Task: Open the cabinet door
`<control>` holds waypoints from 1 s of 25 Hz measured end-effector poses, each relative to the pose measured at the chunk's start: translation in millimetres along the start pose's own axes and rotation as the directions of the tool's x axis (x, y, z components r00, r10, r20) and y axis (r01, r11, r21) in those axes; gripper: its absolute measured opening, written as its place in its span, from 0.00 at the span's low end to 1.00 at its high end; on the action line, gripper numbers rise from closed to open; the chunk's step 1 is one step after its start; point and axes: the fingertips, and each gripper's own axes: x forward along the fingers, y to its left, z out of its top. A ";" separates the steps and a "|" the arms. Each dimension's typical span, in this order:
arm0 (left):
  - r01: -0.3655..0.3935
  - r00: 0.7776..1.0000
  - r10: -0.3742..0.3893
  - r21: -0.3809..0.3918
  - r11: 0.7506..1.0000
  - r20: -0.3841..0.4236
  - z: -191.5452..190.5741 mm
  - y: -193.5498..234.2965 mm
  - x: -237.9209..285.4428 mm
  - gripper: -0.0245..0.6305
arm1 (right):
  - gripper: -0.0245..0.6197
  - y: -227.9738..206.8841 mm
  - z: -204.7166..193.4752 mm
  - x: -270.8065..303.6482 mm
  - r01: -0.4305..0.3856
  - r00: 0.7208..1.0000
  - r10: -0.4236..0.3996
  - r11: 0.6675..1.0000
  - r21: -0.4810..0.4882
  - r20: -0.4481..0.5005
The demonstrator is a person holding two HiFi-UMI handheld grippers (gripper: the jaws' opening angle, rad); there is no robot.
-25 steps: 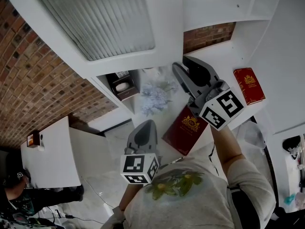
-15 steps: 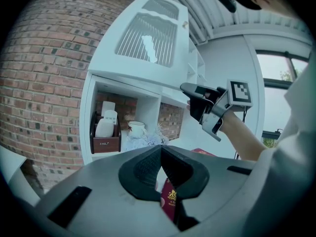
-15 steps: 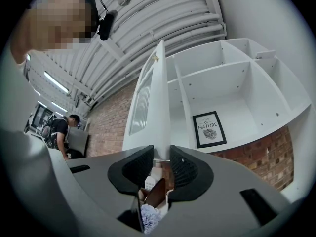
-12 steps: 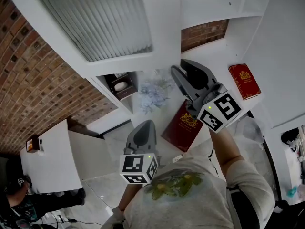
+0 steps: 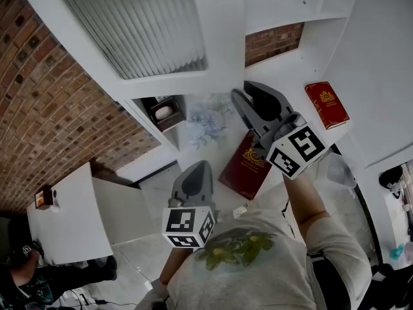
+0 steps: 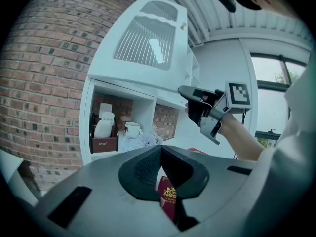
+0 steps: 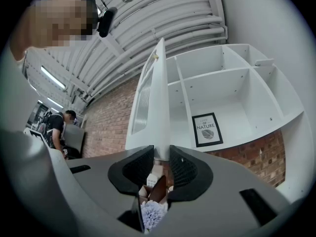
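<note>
The white cabinet door (image 5: 148, 24) with its ribbed glass panel stands swung out from the shelf unit (image 5: 303, 11). It also shows in the left gripper view (image 6: 148, 38) and edge-on in the right gripper view (image 7: 155, 98). My right gripper (image 5: 251, 92) reaches up to the door's lower free corner. Its jaws are closing, and the door's edge sits between the pads and fills the gap (image 7: 159, 154). My left gripper (image 5: 199, 168) hangs lower and nearer the body, shut and holding nothing (image 6: 160, 152). From there the right gripper (image 6: 190, 98) is visible at the door.
Two red books (image 5: 246, 165) (image 5: 330, 104) lie on the white counter (image 5: 284, 70). Pale flowers (image 5: 205, 121) and a brown box with a cup (image 5: 162, 113) fill the open cubby. A framed print (image 7: 206, 129) stands on a shelf. A brick wall (image 5: 45, 108) is at left. A person (image 5: 26, 270) sits by a white table (image 5: 68, 212).
The right gripper has drifted slightly left along the door's lower corner. The left gripper has barely shifted, and the whole view has moved a little.
</note>
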 end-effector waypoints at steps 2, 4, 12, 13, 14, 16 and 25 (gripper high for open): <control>0.005 1.000 -0.005 0.000 1.000 -0.001 -0.9 -0.7 -2.9 0.05 | 0.20 1.8 -0.1 -1.4 0.003 1.000 -0.003 1.000 0.000 -0.004; 0.008 1.000 -0.008 -0.001 1.000 -0.001 -1.7 -0.8 -5.6 0.05 | 0.20 3.8 0.2 -3.0 0.007 1.000 -0.007 1.000 0.000 -0.004; 0.002 1.000 -0.002 -0.011 1.000 -0.006 -7.0 4.5 -19.4 0.05 | 0.20 9.9 1.6 -7.5 0.030 1.000 -0.030 1.000 -0.002 -0.008; 0.001 1.000 -0.001 -0.012 1.000 -0.006 -7.2 5.1 -20.9 0.05 | 0.20 10.8 1.9 -8.1 0.033 0.999 -0.033 0.999 -0.003 -0.009; 0.002 1.000 -0.002 -0.012 1.000 -0.006 -7.4 5.3 -22.2 0.05 | 0.20 11.8 2.2 -8.7 0.035 0.999 -0.035 0.999 -0.003 -0.009; 0.004 1.000 -0.004 -0.012 1.000 -0.008 -8.0 4.9 -24.4 0.05 | 0.20 14.1 3.0 -10.2 0.039 0.999 -0.039 0.999 -0.004 -0.009; 0.020 1.000 -0.020 -0.007 1.000 -0.017 -9.2 0.3 -32.8 0.05 | 0.20 24.3 4.8 -18.3 0.051 0.999 -0.051 0.999 -0.008 -0.016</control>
